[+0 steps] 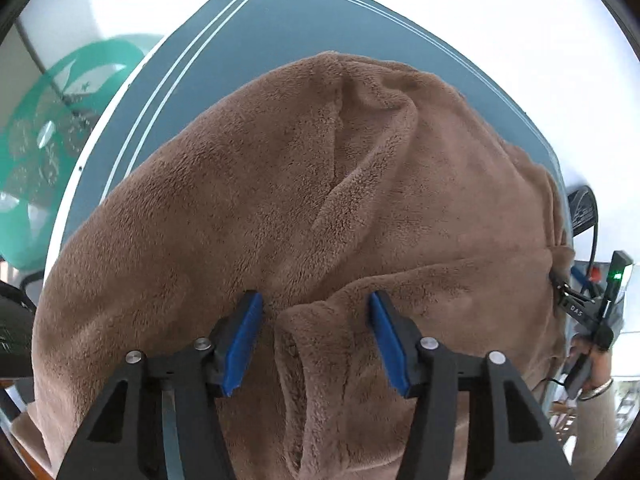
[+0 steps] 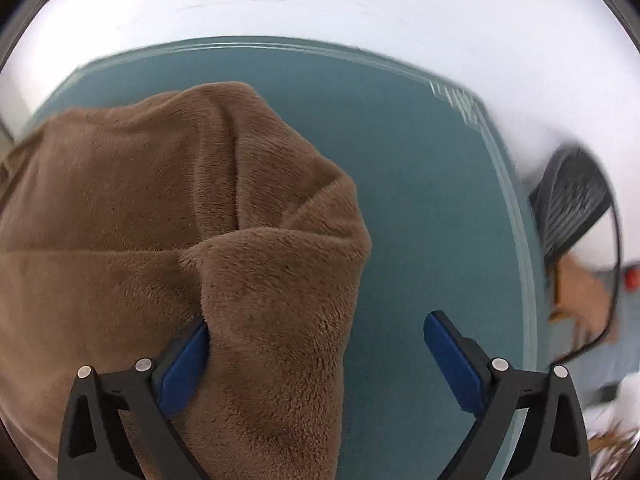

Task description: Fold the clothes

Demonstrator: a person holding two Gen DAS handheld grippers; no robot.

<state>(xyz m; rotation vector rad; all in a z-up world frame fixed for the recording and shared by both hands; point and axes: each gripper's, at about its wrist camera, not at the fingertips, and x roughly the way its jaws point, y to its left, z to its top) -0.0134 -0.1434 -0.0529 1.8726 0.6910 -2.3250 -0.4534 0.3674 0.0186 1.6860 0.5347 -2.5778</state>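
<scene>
A brown fleece garment (image 1: 280, 208) lies bunched on a teal mat (image 1: 280, 28) with white border lines, filling most of the left wrist view from centre to lower edge. The left gripper (image 1: 316, 340) stands at the bottom centre of that frame, its blue pads (image 1: 242, 344) parted and clear of the cloth; a folded edge of the fleece rises in the gap between them without being pinched.

In the right wrist view the garment (image 2: 160, 220) occupies the left half of the frame, bare mat (image 2: 420, 200) the right half. The right gripper (image 2: 316, 364) at the bottom is spread wide: its left pad (image 2: 184, 368) sits against the fleece's hanging right edge, partly tucked behind it, while its right pad (image 2: 452, 364) hovers over bare mat, well apart from the cloth.
</scene>
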